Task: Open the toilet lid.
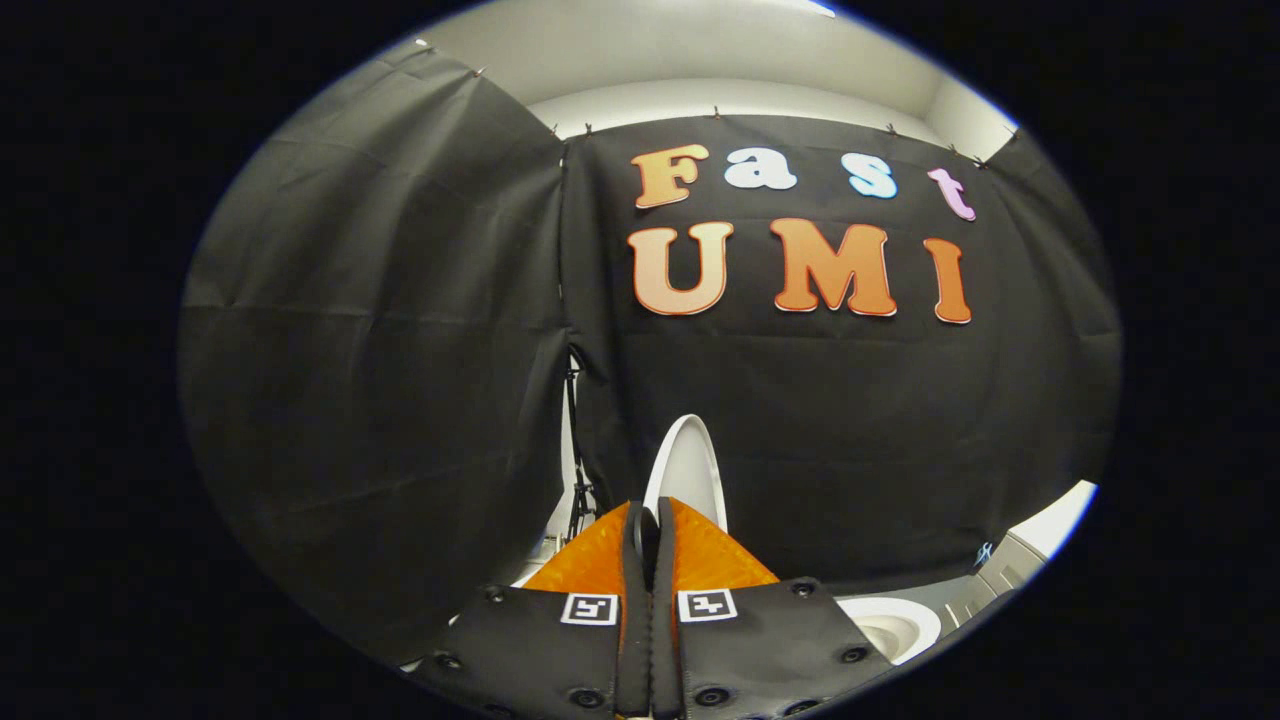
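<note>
Your gripper (651, 515) sits at the bottom centre of the frame, pointing level toward the back wall, its two fingers pressed together with nothing between them. Just beyond the fingertips, the white oval plastic toilet lid (688, 468) stands raised, nearly upright against the black cloth wall (400, 330), a little right of the tips. At the lower right, beside your gripper's body, you can see part of the white ceramic toilet bowl (893, 622), its rim uncovered.

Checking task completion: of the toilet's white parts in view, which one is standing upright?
The lid, raised upright just beyond the closed gripper fingers against the black cloth; the bowl rim lies flat, lower beside the fingers.
</note>
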`<act>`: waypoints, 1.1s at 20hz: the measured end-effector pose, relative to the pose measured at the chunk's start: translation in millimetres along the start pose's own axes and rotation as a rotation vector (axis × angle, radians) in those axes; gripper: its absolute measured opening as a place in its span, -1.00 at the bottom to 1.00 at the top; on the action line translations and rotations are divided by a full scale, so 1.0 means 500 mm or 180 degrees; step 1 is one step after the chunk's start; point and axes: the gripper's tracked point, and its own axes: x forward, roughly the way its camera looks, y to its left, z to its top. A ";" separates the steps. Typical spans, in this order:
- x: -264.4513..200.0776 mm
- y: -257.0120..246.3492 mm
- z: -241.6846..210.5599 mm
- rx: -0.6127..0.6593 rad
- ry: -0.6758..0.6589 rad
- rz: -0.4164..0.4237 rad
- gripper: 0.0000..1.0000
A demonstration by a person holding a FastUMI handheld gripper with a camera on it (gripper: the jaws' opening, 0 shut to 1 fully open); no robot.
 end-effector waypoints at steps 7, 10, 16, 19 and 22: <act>0.013 0.029 -0.003 -0.0206 0.0015 -0.0076 -0.76; 0.011 0.017 -0.002 -0.0164 -0.0005 -0.0142 -0.73; 0.008 0.032 -0.012 -0.0057 0.0056 0.0033 -0.47; -0.010 0.050 0.012 -0.0106 -0.0049 0.0176 -0.12; -0.024 0.036 0.035 -0.0112 -0.0155 0.0183 0.24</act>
